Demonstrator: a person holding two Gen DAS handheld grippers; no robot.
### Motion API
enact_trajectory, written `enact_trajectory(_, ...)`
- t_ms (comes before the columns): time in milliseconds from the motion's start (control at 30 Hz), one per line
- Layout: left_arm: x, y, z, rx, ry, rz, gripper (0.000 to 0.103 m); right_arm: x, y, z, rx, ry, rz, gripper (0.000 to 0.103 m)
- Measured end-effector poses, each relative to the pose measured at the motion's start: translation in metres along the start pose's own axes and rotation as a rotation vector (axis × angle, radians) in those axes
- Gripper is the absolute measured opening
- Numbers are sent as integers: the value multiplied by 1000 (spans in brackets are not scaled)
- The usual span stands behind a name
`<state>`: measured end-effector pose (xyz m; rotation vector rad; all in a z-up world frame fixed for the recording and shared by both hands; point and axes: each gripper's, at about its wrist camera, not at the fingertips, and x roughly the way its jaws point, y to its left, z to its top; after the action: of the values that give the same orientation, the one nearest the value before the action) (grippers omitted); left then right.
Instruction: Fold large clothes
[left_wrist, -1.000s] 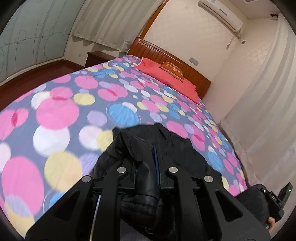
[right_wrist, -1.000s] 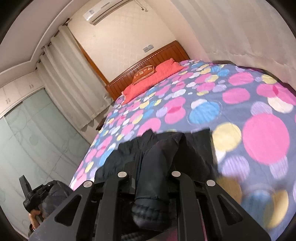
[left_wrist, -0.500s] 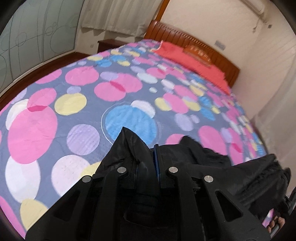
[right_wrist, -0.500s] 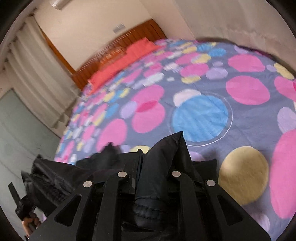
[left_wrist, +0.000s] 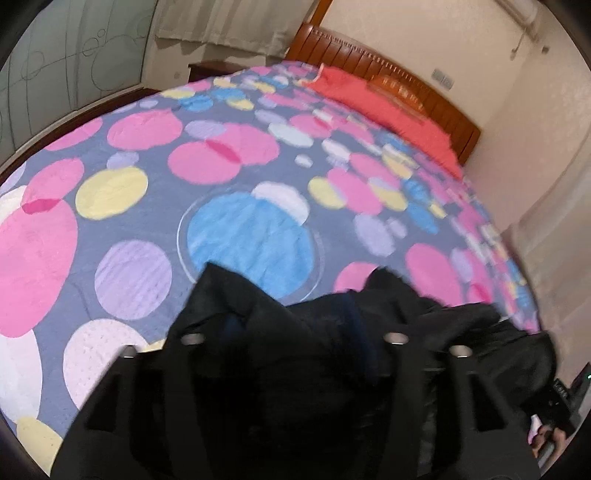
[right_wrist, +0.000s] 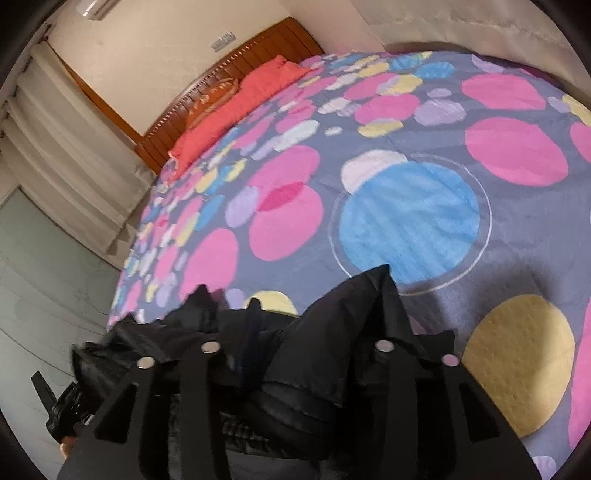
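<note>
Both grippers have just been opening. The left gripper has its fingers spread around a fold of the black padded jacket, no longer pinching it; the right gripper likewise (fabric peaks between them). The jacket lies bunched on the dotted bedspread. The right view alone shows quilted stitching.

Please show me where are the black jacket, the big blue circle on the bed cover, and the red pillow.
black jacket (right_wrist: 354, 310): right wrist view, on its raised fold.
big blue circle (right_wrist: 410, 221): right wrist view, at its middle.
red pillow (left_wrist: 373, 99): left wrist view, on its top surface by the headboard.
</note>
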<state>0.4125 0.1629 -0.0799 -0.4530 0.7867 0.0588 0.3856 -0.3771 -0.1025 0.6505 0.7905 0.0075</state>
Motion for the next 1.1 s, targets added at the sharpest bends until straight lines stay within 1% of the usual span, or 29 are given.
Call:
enact_trajectory(33,-5,-1,3,-5,-5,-12,62,-4,3,1,-5,-2,3,45)
enact_trajectory(100,-17,-3,8,-22,-11,-40,70,-14,9,4,-12,-15,17,46)
enact_trajectory(167,-29,-2,13,-41,-30,-63,73,-23,13,7,-8,-24,47,53)
enact_trajectory(233,-39,-2,18,-48,-55,-73,75,-29,13,9,14,-26,80,57)
enact_trajectory(300,-51,0,22,-37,-103,-70,79,-34,12,12,36,-28,102,59)
enact_trajectory(367,-61,1,24,-19,-127,-60,79,-40,10,12,58,-31,134,65)
enact_trajectory(433,-65,2,23,-4,-126,-61,79,-47,9,10,73,-47,138,68)
enact_trajectory(600,-66,-2,5,45,-100,-67,79,-59,13,-1,37,-66,125,68)
enact_trajectory(633,-64,-6,-1,64,-91,-62,79,-60,14,-5,25,-69,117,68)
enact_trajectory(700,-59,-11,-9,95,-79,-55,79,-59,20,-11,-14,-74,73,68)
enact_trajectory(767,-52,-20,-18,136,-68,-39,79,-50,38,-19,-114,-74,-2,68)
enact_trajectory(833,-43,-32,-26,184,-58,-16,79,-34,55,-25,-196,-54,-51,68)
enact_trajectory(967,-24,-55,-34,252,-63,21,79,2,93,-32,-313,-42,-91,68)
enact_trajectory(1100,4,-73,-35,327,-69,117,79,38,128,-42,-442,-32,-130,68)
